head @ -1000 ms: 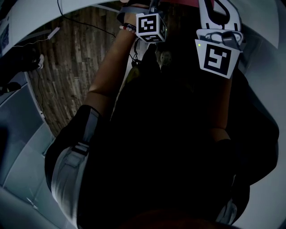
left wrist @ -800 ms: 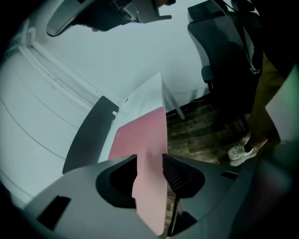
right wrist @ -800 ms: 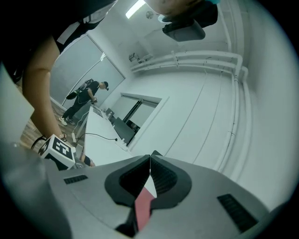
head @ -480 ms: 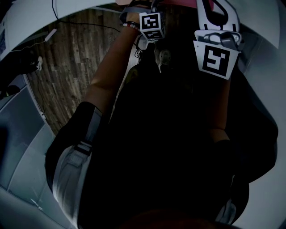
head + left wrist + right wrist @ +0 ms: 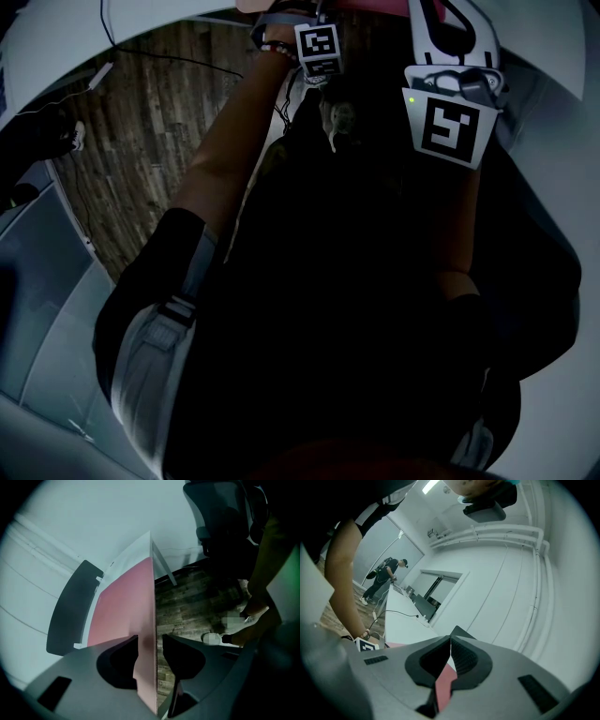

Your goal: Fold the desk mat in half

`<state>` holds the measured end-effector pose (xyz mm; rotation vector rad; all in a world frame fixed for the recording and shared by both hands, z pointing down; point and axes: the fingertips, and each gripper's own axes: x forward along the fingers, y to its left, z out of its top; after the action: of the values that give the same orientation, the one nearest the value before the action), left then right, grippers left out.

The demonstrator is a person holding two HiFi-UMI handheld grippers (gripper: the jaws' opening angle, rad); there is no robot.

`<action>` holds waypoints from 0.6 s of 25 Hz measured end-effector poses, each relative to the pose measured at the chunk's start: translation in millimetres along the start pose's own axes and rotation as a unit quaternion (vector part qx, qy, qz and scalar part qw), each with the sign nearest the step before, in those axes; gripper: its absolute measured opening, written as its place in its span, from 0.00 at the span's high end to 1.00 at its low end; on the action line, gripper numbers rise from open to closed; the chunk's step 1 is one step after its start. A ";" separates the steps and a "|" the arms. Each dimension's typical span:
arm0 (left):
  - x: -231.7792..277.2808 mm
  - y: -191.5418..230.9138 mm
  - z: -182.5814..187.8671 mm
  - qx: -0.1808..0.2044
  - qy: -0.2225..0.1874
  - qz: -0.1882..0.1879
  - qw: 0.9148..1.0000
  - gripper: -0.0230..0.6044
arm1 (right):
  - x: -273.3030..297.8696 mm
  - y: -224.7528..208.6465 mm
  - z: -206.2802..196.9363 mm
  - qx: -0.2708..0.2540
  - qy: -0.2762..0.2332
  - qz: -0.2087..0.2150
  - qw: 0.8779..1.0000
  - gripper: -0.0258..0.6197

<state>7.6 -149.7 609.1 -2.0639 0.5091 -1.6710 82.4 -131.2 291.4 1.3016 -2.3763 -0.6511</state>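
Note:
The pink desk mat [image 5: 119,611] stands on edge in the left gripper view, rising from a white desk [image 5: 133,555]. My left gripper [image 5: 150,640] is open, with the mat's edge passing between its jaws and a gap on the right side. In the right gripper view my right gripper [image 5: 450,641] is shut on the mat [image 5: 443,686], its tips meeting over the pink sheet. The head view is mostly dark clothing; both marker cubes, left [image 5: 319,45] and right [image 5: 450,122], sit at the top under a pink strip of mat [image 5: 361,5].
A black office chair [image 5: 220,517] and a person's leg [image 5: 262,597] stand on the wood floor [image 5: 187,602] at right. A dark chair back [image 5: 70,606] lies left of the mat. A long white desk [image 5: 401,616] with a cable and a distant person [image 5: 386,576] show behind.
In the head view the left gripper's marker cube has crept slightly up and to the right. The right gripper has barely moved.

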 end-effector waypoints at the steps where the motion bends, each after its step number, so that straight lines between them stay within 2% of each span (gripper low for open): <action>1: 0.2 0.4 -2.9 0.000 0.009 0.000 1.000 0.69 | 0.5 0.1 -0.4 0.001 -0.001 0.001 1.000 0.91; 3: 2.7 0.6 -6.1 0.000 0.013 0.004 1.000 0.72 | 1.5 1.4 -1.4 0.001 0.001 0.002 1.000 0.91; 4: 4.9 0.7 -6.4 0.003 0.008 0.010 1.000 0.78 | 2.0 2.9 -2.1 0.001 0.003 0.003 1.000 0.91; 8: 2.3 2.4 -5.1 0.005 0.003 0.028 1.000 0.91 | 3.2 7.8 -1.0 0.000 0.000 0.006 1.000 0.91; 15: -5.5 11.0 -5.2 -0.023 0.017 0.036 0.999 0.92 | 6.5 8.3 5.2 0.001 -0.005 0.008 1.000 0.91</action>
<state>1.3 -156.5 599.5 -2.0270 0.6320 -1.6703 70.7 -131.6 292.2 1.2829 -2.3944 -0.6521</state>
